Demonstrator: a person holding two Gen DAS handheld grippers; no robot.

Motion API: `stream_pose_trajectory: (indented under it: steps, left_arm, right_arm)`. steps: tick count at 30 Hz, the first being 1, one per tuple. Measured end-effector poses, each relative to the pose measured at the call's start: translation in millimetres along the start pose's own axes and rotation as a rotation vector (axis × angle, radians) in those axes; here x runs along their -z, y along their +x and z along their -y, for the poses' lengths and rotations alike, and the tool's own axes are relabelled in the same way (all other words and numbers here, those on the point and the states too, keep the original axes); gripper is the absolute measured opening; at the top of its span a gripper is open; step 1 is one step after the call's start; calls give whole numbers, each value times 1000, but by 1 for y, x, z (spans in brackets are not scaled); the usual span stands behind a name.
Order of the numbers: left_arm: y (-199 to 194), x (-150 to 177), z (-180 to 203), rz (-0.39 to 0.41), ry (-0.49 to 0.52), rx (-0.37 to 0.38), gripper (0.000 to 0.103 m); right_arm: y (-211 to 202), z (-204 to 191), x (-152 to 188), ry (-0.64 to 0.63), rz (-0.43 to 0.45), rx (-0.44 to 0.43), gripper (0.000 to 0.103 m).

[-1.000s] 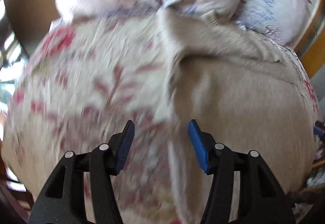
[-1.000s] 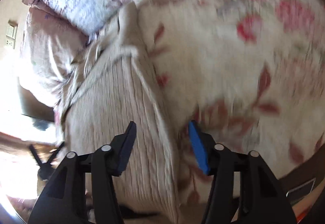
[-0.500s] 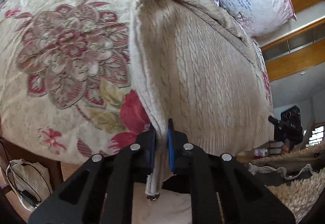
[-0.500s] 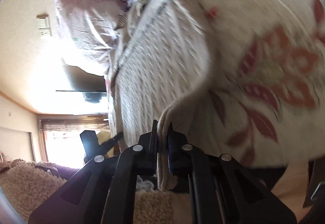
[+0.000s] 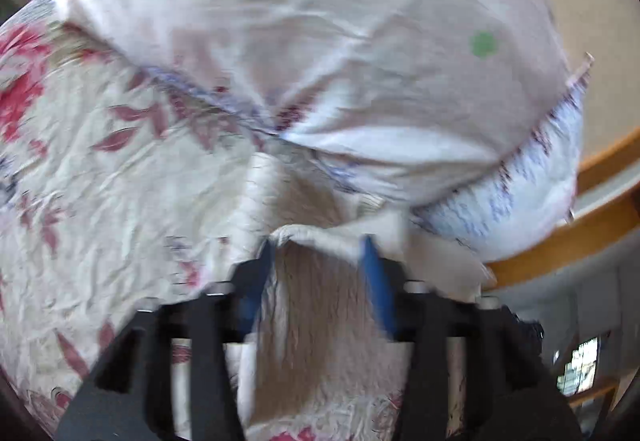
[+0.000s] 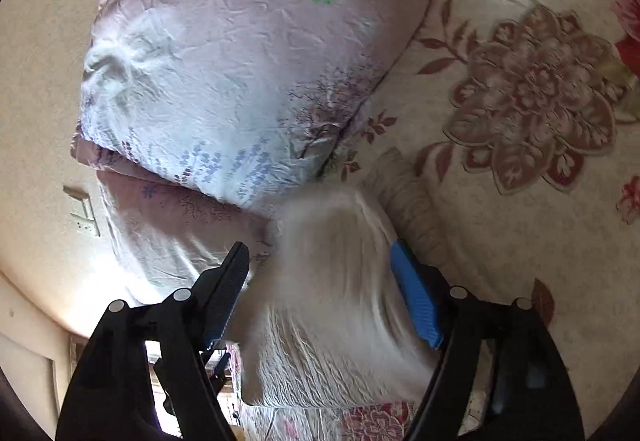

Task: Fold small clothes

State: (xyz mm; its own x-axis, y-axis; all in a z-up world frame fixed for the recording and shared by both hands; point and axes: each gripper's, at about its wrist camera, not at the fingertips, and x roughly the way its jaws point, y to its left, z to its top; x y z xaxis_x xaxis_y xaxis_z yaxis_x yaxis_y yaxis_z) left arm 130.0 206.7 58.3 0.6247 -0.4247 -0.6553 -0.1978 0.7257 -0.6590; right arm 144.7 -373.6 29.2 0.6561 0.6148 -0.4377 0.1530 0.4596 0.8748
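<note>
A cream cable-knit sweater (image 5: 320, 305) lies folded over on the flowered bedspread (image 5: 100, 177), its folded edge near the pillows. My left gripper (image 5: 318, 253) is open, its jaws apart over the sweater's far edge. In the right wrist view the sweater (image 6: 332, 321) lies blurred between the jaws of my right gripper (image 6: 320, 261), which is open above it.
A pale pink and blue pillow (image 5: 320, 41) lies just beyond the sweater; it also shows in the right wrist view (image 6: 248, 61). A wooden bed frame (image 5: 580, 233) runs at the right. The flowered bedspread (image 6: 540, 101) spreads to the right.
Both grippers were shut on the sweater's hem half a second ago; they carried it toward the pillows and have opened, leaving the sweater folded over.
</note>
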Motion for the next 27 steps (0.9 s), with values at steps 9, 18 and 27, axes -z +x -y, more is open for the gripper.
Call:
stream_pose_trajectory:
  steps: [9,18,27]
  left_arm:
    - [29,19,-27,-152,59,-38,65]
    - [59,19,2,-111,-100,113,16]
    - [141,58,231,-312,41,620,13]
  right_arm:
    - [-17,31,11,12,-26,92,79]
    - [-21,31,12,28,-24,75,79]
    - [-68,45,-6,21,103,64,79]
